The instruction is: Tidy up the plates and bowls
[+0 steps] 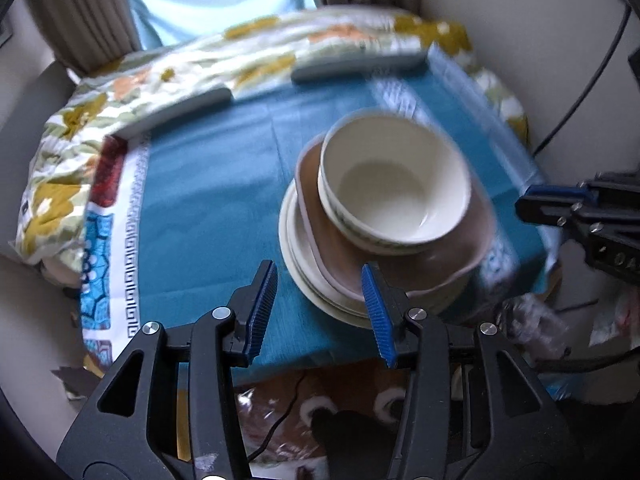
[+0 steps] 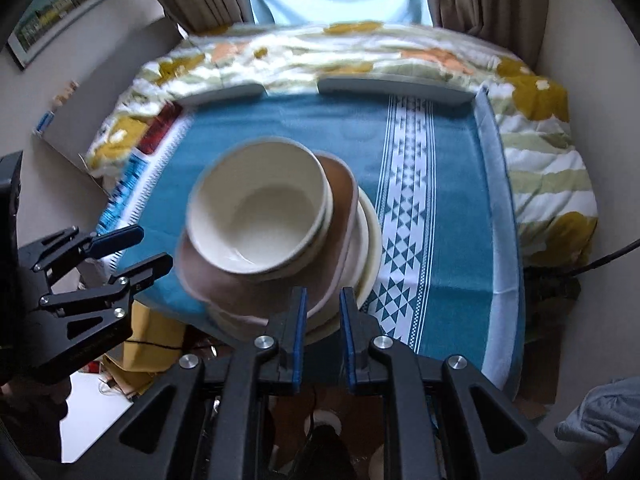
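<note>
A stack of dishes stands on the teal cloth: a cream bowl (image 1: 394, 184) (image 2: 258, 208) on top of a pinkish-brown plate (image 1: 448, 256) (image 2: 224, 280), which rests on cream plates (image 1: 316, 280) (image 2: 370, 232). My left gripper (image 1: 320, 300) is open and empty, just in front of the stack's near left rim. My right gripper (image 2: 323, 312) is partly closed with a narrow gap, its jaws on either side of the near rim of the plates. Each gripper also shows in the other's view: the right gripper (image 1: 560, 208) and the left gripper (image 2: 132, 248).
The teal patterned cloth (image 1: 208, 208) (image 2: 440, 184) covers a small table with a raised grey rim (image 2: 500, 200). A floral blanket (image 1: 160, 72) (image 2: 360, 52) lies behind it, curtains and window beyond. Cables and clutter lie on the floor below.
</note>
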The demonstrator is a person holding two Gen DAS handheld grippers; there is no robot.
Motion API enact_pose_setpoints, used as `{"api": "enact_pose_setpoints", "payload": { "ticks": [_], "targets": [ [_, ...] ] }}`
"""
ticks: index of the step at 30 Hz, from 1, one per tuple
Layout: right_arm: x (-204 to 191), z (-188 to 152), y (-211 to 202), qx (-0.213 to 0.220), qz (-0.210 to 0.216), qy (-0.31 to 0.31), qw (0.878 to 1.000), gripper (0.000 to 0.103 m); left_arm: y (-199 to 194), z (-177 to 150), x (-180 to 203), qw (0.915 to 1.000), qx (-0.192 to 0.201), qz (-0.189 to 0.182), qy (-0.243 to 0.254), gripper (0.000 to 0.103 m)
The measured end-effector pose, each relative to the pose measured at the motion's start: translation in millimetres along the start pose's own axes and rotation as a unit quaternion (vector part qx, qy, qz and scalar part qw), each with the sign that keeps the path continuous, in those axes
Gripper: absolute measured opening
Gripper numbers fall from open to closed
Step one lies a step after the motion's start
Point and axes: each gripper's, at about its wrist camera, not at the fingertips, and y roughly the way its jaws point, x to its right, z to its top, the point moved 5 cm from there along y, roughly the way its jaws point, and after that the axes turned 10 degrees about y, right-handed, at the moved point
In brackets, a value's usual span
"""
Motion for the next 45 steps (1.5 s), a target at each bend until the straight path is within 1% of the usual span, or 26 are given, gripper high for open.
{"api": "enact_pose_setpoints", "payload": {
  "ticks": [3,5,6,7,8,9,10,11,12,13,14,15,16,18,20,24,29,31,34,45],
  "targets": [
    [-12,3,-34,0.047,-0.002,-0.008,0.999,0.015,-42,7,-5,0.9987,0.049,0.01,-0.015,0.041],
    [-21,7,-61,0.082,-0.007,-0.009,0.997,0.015,-83,14,-11,0.9946,0.098,0.022,-0.025,0.041],
    [-28,9,-80,0.108,-0.008,-0.009,0.994,0.015,-95,17,-14,0.9929,0.112,0.027,-0.029,0.041],
    [-33,11,-95,0.128,-0.01,-0.008,0.992,0.015,-116,19,-20,0.9893,0.137,0.036,-0.036,0.041],
    [-37,13,-105,0.14,-0.011,-0.008,0.99,0.015,-130,20,-25,0.9864,0.153,0.043,-0.041,0.041],
    [-42,14,-120,0.159,-0.012,-0.008,0.987,0.016,-145,22,-30,0.9833,0.169,0.05,-0.047,0.044],
    [-47,15,-132,0.174,-0.012,-0.008,0.985,0.02,-159,23,-36,0.9797,0.184,0.06,-0.052,0.047],
    [-52,16,-144,0.19,-0.014,-0.009,0.982,0.038,-172,22,-41,0.9755,0.2,0.071,-0.058,0.063],
    [-59,16,-157,0.21,-0.016,-0.009,0.977,0.066,-186,22,-46,0.9709,0.216,0.082,-0.064,0.084],
    [-62,17,-164,0.222,-0.015,-0.009,0.975,0.08,-196,21,-51,0.9665,0.231,0.087,-0.069,0.093],
    [-67,17,-174,0.24,-0.013,-0.005,0.971,0.091,-212,20,-56,0.9593,0.257,0.092,-0.073,0.102],
    [-70,17,-180,0.25,-0.011,-0.003,0.968,0.092,-220,19,-58,0.9551,0.271,0.094,-0.074,0.103],
    [-74,17,-185,0.26,-0.012,-0.002,0.966,0.092,-232,18,-61,0.9488,0.292,0.099,-0.07,0.103],
    [-79,19,-190,0.273,-0.02,0.003,0.962,0.093,-242,17,-64,0.9445,0.302,0.115,-0.059,0.103],
    [-80,19,-194,0.286,-0.026,0.011,0.958,0.096,-244,15,-66,0.9436,0.302,0.126,-0.052,0.103],
    [-85,14,-201,0.321,-0.032,0.028,0.946,0.101,-245,8,-67,0.9408,0.308,0.134,-0.044,0.103],
    [-92,13,-203,0.346,-0.05,0.024,0.937,0.102,-243,3,-70,0.9365,0.319,0.135,-0.056,0.103],
    [-93,14,-204,0.349,-0.053,0.025,0.935,0.102,-244,1,-74,0.9362,0.321,0.13,-0.059,0.103],
    [-96,16,-204,0.351,-0.055,0.022,0.934,0.102,-246,1,-76,0.9334,0.328,0.132,-0.062,0.103],
    [-96,18,-200,0.351,-0.052,0.018,0.935,0.102,-243,2,-78,0.9339,0.326,0.133,-0.063,0.103]
  ]
}}
